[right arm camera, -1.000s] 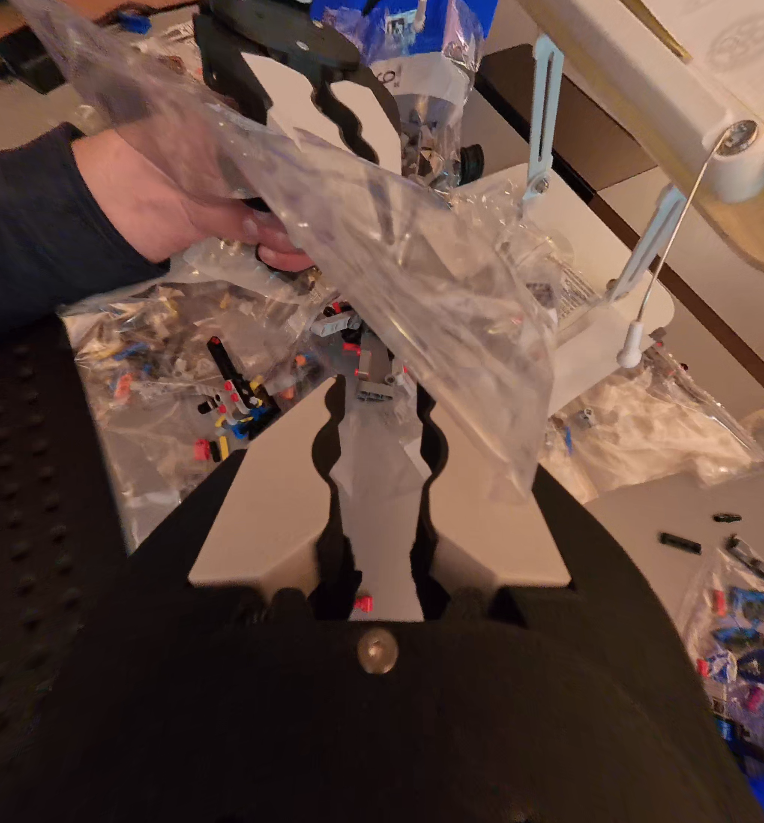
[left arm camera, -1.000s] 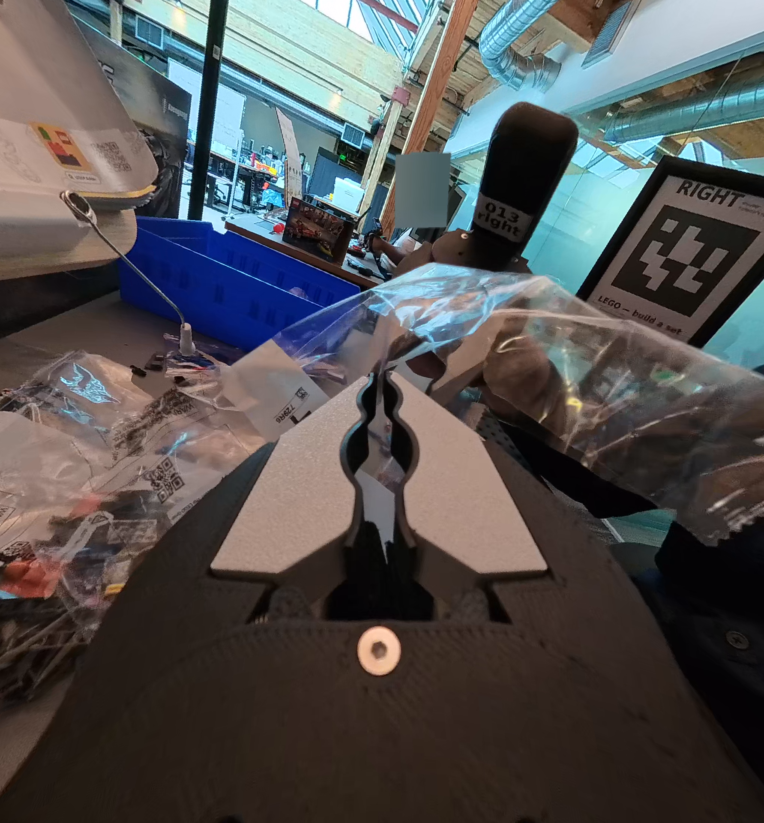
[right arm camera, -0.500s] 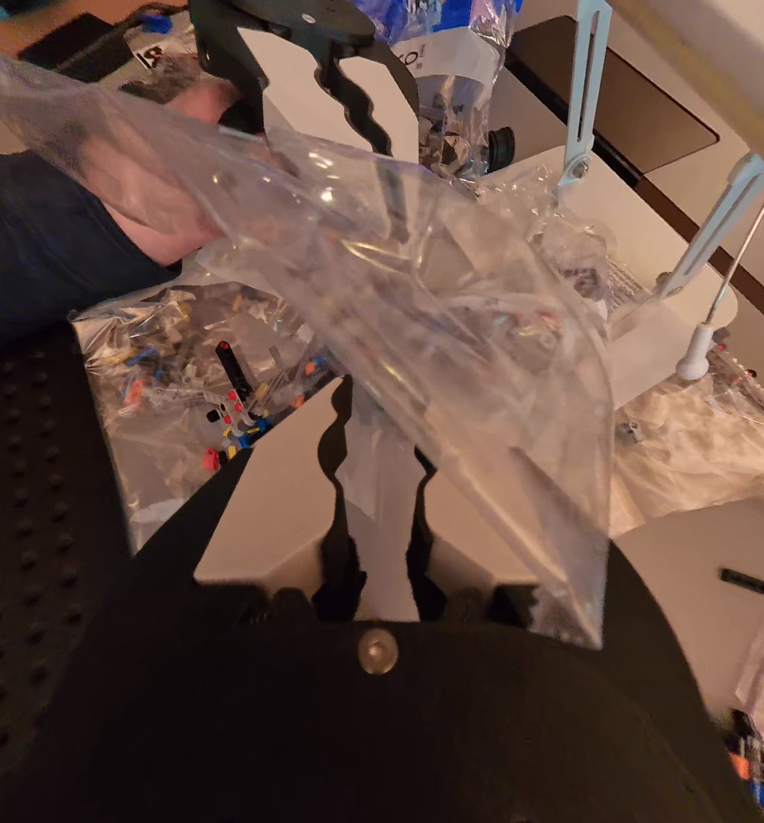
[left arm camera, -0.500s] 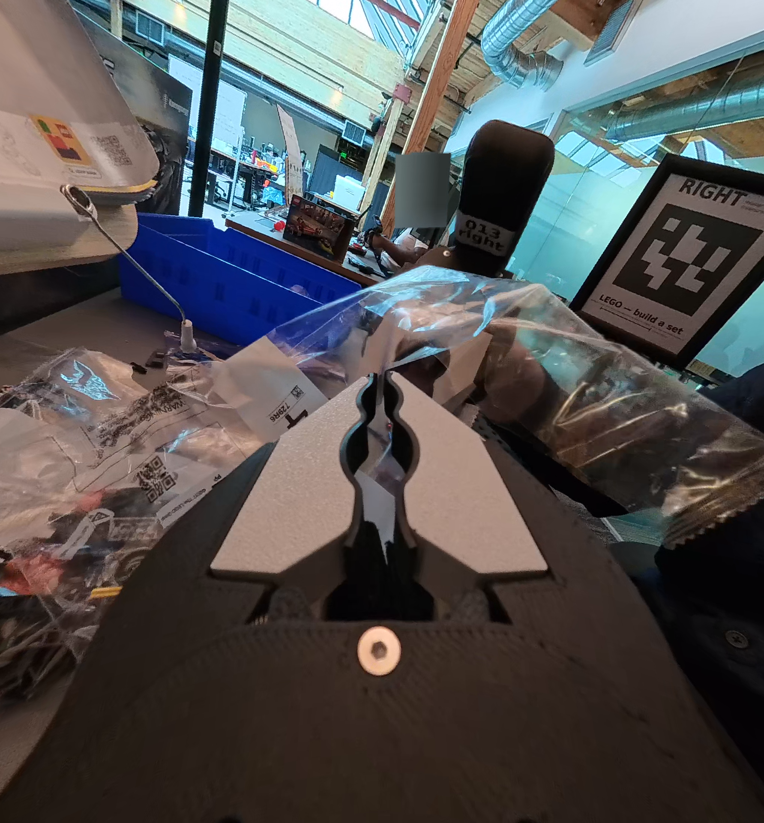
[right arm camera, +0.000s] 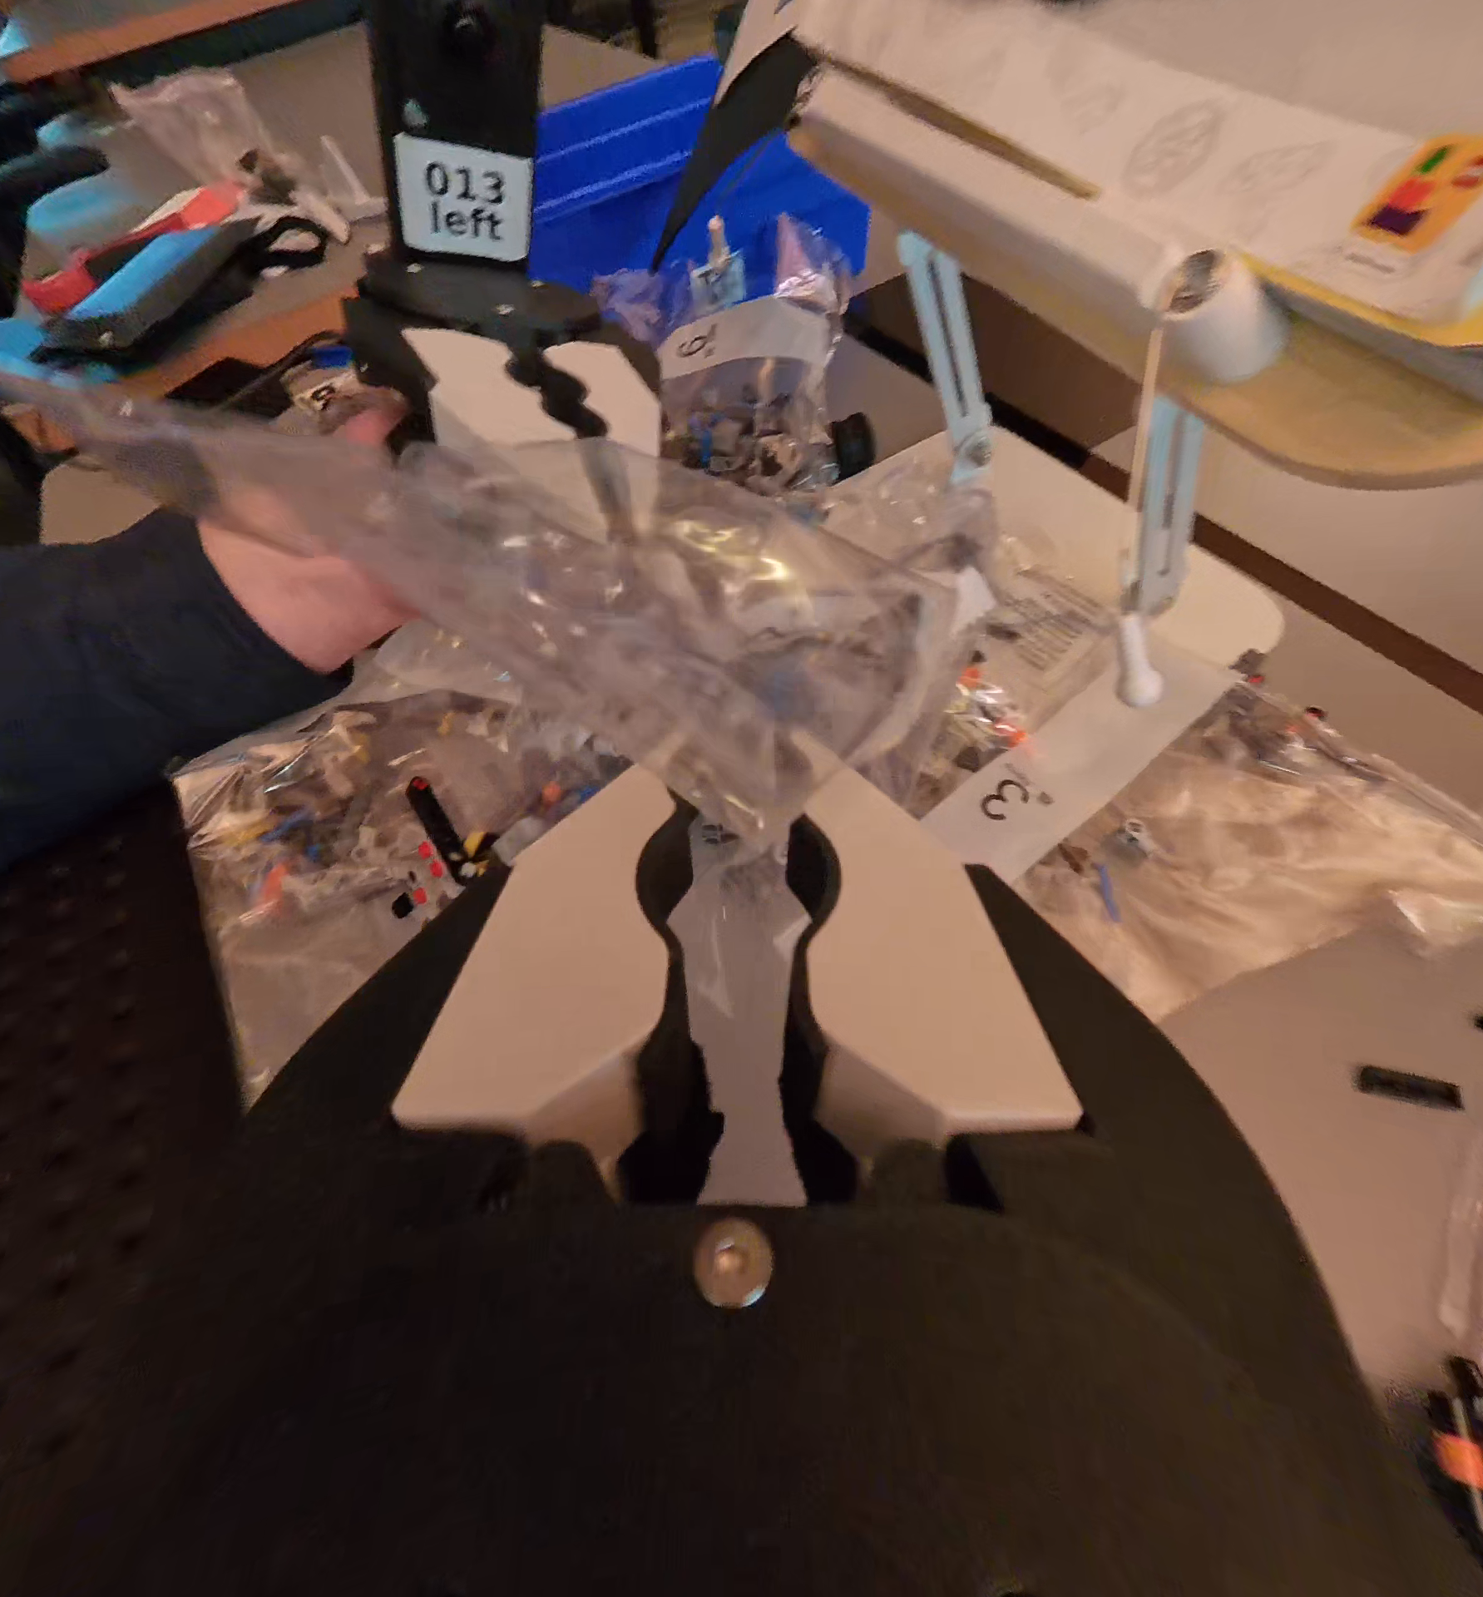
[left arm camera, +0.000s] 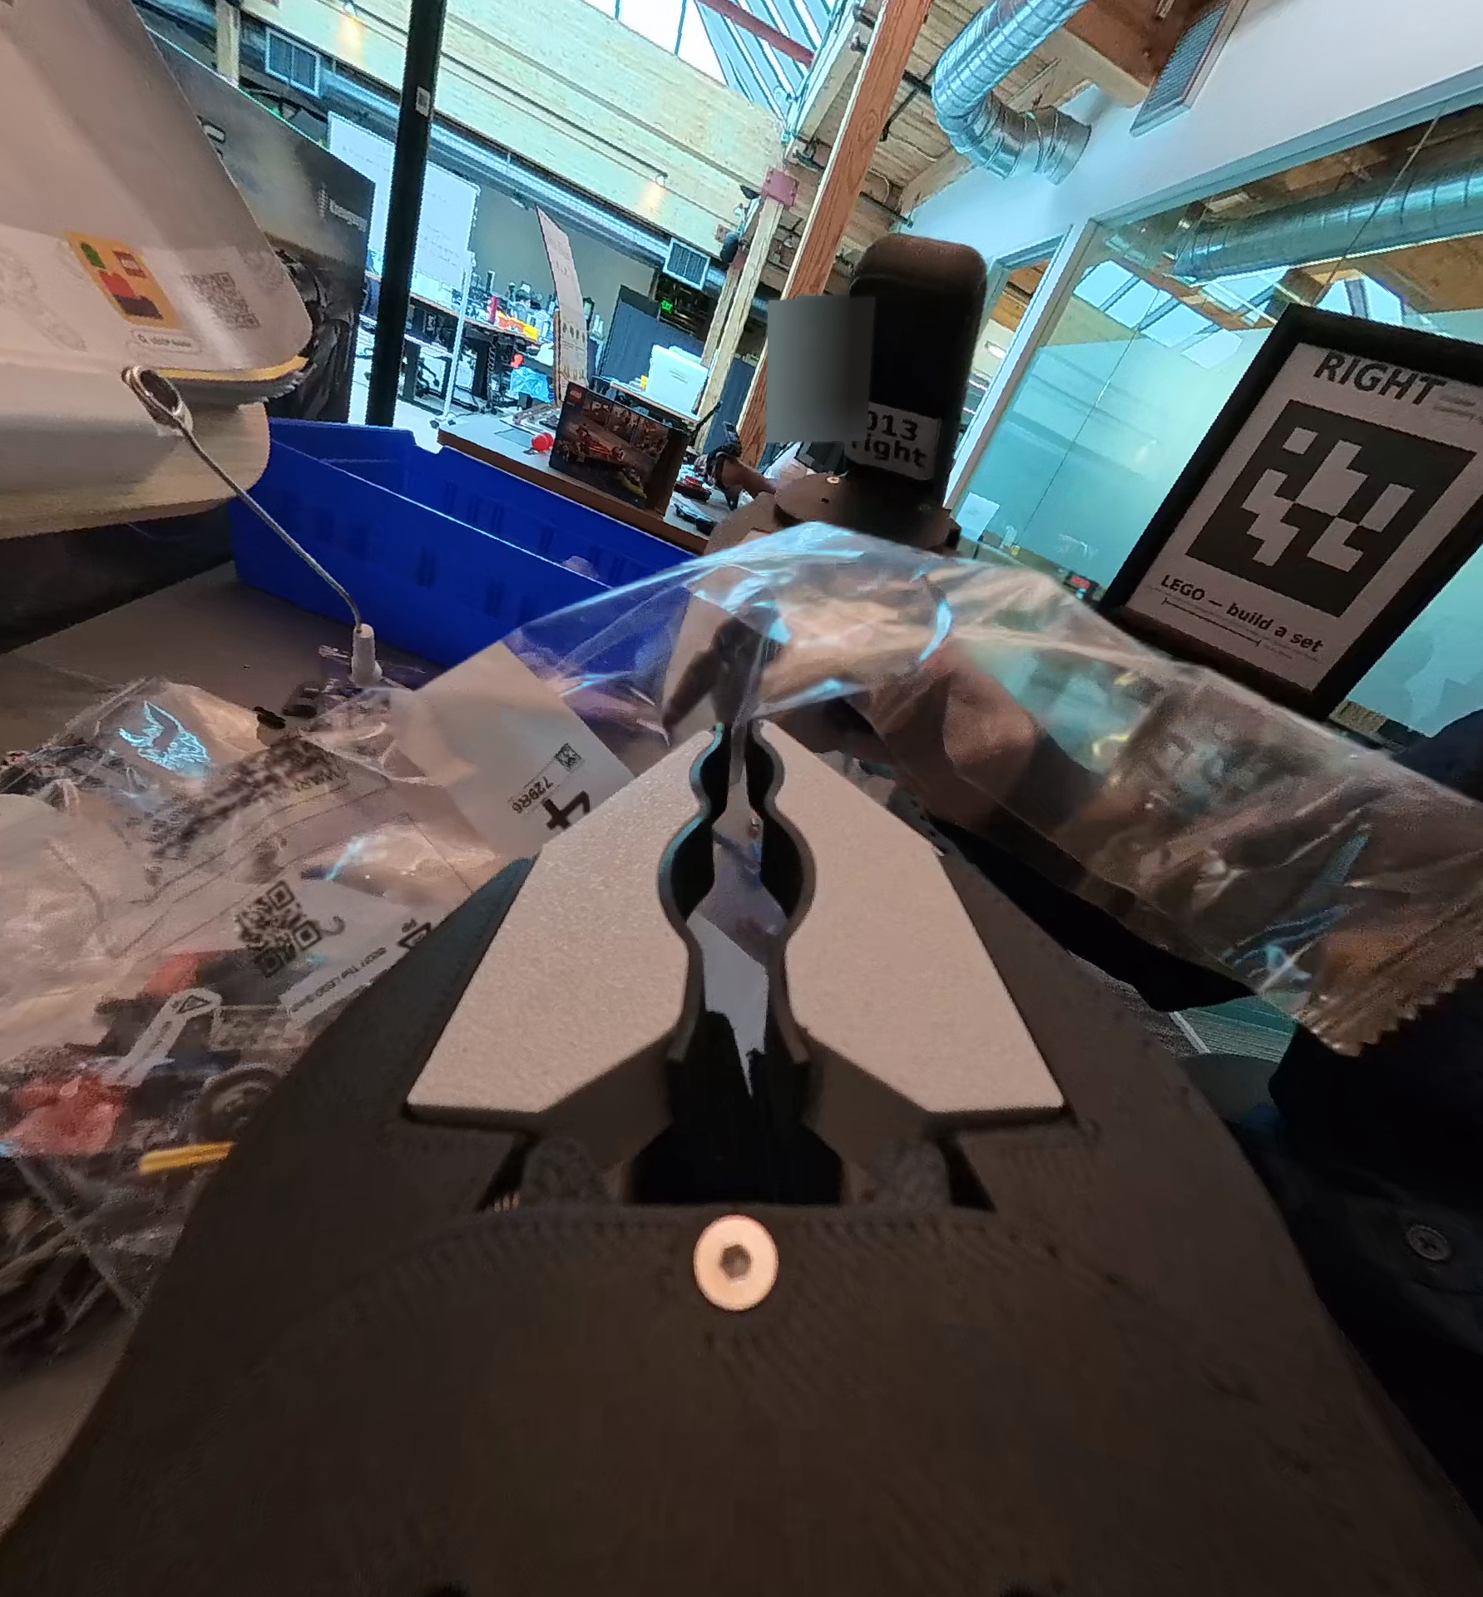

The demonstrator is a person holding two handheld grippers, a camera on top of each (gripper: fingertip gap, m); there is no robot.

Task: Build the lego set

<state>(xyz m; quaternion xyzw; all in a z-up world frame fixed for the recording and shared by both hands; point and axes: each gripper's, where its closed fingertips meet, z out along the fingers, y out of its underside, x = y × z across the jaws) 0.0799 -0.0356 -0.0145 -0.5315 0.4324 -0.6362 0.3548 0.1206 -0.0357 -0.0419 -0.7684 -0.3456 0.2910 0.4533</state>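
Both the left hand-held gripper point(left arm camera: 736, 734) and right hand-held gripper point(right arm camera: 738, 821) pinch one crinkled clear plastic bag point(right arm camera: 634, 605), held above the bagged brick pile point(right arm camera: 357, 821).

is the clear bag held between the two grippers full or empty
Nearly empty, as far as shows: the bag is see-through, with only a few small dark bits near the right gripper. Whether it is torn open: cannot tell.

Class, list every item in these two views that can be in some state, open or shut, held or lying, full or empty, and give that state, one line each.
Left claw: shut on the clear bag.
Right claw: shut on the clear bag.
Clear bag: held aloft between both claws, looks nearly empty.
Parts bags: lying on the table, apparently sealed, full.
Booklet: resting on its stand.
Blue bin: open-topped, contents hidden.
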